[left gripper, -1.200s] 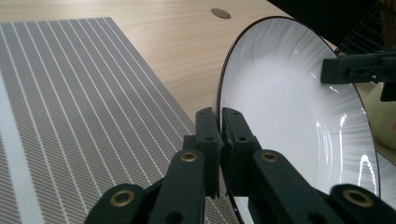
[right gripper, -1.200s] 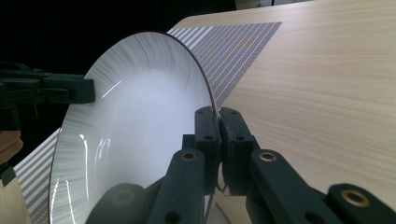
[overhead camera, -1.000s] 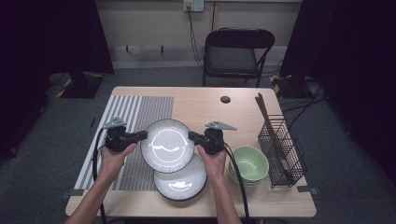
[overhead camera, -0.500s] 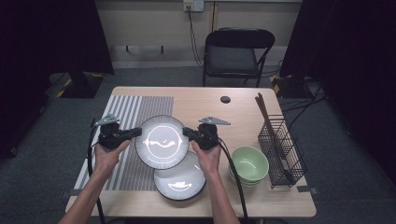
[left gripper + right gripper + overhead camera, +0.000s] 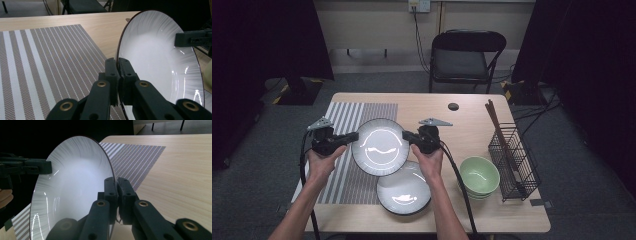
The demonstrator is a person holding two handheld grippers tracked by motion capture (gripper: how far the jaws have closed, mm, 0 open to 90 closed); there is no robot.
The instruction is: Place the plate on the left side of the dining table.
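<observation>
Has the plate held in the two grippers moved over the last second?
Yes. The held plate has shifted left, farther over the striped mat, uncovering more of the lower plate.

A bare recording room: dark curtains (image 5: 272,45), grey carpet (image 5: 257,165), folding chair (image 5: 464,57), one wooden table (image 5: 427,105).

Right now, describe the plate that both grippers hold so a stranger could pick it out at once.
On the light wooden table, look over the near right edge of the grey striped placemat. There the round white plate with a thin dark rim hangs pinched by the left gripper and right gripper at opposite edges. A similar plate lies flat below it.
</observation>
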